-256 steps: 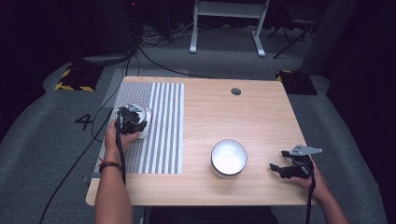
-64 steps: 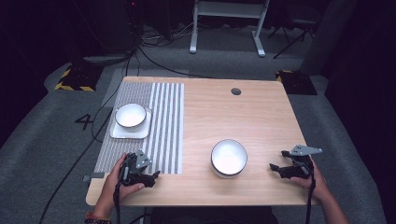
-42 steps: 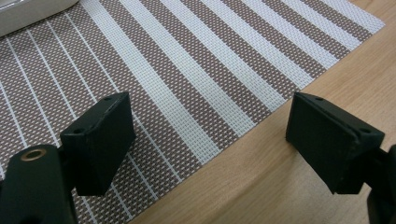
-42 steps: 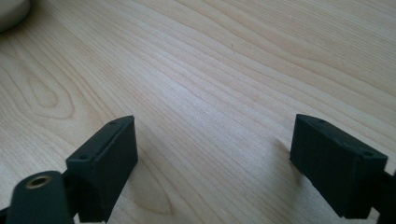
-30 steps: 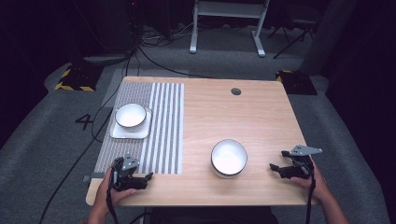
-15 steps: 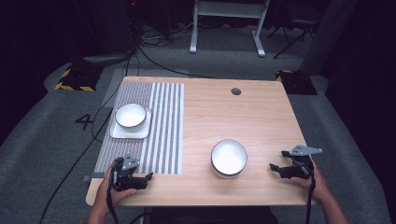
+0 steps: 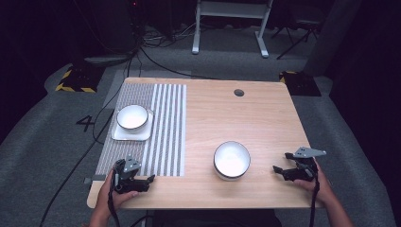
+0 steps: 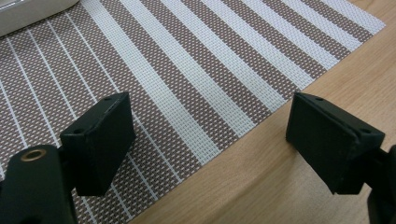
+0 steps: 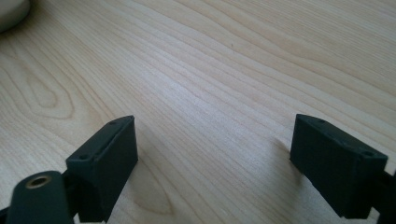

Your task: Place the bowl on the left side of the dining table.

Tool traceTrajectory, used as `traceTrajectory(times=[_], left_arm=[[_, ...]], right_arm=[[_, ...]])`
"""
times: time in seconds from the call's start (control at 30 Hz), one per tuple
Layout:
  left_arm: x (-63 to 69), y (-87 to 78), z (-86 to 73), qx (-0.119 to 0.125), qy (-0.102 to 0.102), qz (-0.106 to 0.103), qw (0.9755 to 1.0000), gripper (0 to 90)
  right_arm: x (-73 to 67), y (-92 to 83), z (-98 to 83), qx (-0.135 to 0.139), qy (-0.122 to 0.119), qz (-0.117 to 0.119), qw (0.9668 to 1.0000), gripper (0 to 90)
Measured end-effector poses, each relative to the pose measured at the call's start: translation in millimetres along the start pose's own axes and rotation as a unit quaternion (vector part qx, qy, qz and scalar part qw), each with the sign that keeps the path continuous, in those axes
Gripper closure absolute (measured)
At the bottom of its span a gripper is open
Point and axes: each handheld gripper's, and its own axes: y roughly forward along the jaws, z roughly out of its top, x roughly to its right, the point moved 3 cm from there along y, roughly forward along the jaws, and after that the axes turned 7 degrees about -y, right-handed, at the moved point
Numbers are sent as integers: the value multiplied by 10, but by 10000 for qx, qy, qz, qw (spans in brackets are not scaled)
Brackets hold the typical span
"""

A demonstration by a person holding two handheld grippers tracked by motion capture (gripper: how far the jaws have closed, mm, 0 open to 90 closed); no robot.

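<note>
Since both tools sit idle at the near edge: white ceramic bowl on its square white saucer [image 7: 133, 122] sits far-left on the brown-and-white striped woven placemat [image 7: 163, 127]. Left gripper [image 7: 150, 179] jaws spread, empty. Second white black-rimmed bowl [image 7: 231, 160] waits on bare wood table [image 7: 265, 118], nearer right gripper [image 7: 276, 169], also spread, empty — likely next pick.

Wooden bench [image 7: 265, 123] stands on grey carpet [image 7: 359, 142]. Black cables [image 7: 156, 56] cross the floor behind it. Yellow-black hazard blocks [image 7: 73, 80] flank the far corners.
</note>
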Motion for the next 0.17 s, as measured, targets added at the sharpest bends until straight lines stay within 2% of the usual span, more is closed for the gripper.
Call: traceTrajectory(times=[0.17], left_arm=[[-1,-1,0,-11,0,0,10000,153]], right_arm=[[0,0,0,2,0,-10,10000,149]])
